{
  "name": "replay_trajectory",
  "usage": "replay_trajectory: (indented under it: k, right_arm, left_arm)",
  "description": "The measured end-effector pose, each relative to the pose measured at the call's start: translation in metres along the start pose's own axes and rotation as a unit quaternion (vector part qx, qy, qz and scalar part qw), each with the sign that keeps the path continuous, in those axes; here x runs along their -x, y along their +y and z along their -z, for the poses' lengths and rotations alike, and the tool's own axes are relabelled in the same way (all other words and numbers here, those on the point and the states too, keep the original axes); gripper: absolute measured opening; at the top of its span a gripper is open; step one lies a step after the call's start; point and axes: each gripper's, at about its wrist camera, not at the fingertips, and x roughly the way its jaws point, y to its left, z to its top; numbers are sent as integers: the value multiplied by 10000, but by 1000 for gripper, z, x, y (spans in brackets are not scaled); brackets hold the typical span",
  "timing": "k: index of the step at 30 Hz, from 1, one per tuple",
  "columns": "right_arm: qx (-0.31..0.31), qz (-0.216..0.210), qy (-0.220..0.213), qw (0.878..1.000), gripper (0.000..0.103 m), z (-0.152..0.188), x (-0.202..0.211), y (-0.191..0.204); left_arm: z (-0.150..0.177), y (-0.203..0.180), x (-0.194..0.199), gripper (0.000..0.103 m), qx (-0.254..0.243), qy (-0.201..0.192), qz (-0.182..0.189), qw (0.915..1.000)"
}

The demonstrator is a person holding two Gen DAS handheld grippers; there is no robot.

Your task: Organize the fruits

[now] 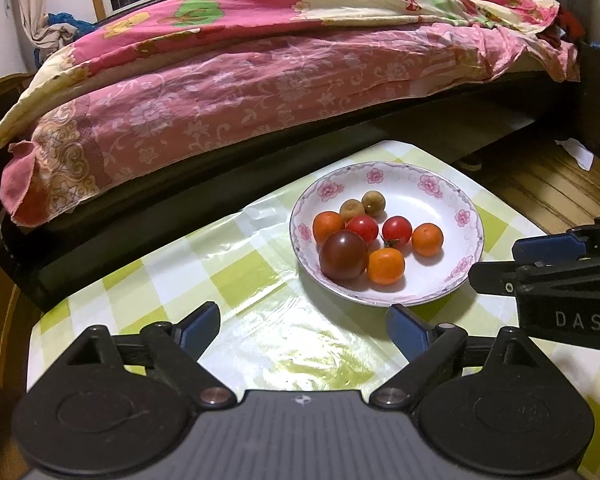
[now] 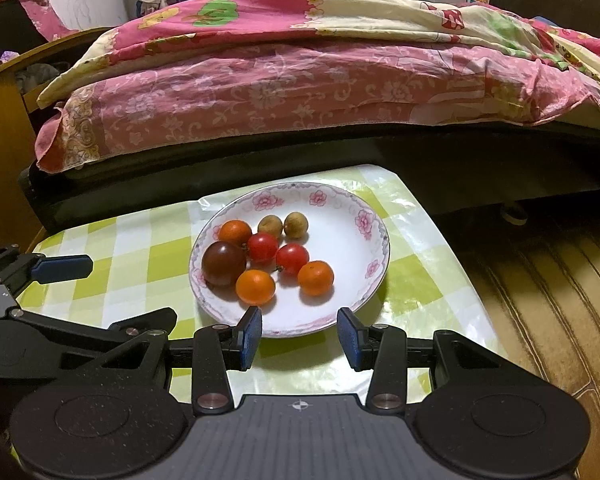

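Note:
A white floral plate sits on the green-checked table. It holds a dark purple tomato, two red cherry tomatoes, three small oranges and two brown longans. My left gripper is open and empty, just short of the plate's near-left rim. My right gripper is open and empty at the plate's near edge; it also shows in the left wrist view, to the right of the plate.
The checked tablecloth covers a small table. A bed with pink floral bedding runs close behind it. Wooden floor lies to the right. My left gripper's finger reaches in at the left of the right wrist view.

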Motion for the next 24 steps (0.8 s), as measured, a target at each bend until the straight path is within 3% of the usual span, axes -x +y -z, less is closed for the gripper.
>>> replay_trajectory:
  k: [24]
  right_arm:
    - [-51, 8, 106, 9999, 38, 26, 31, 13]
  left_arm:
    - [23, -1, 30, 102, 36, -18, -60, 10000]
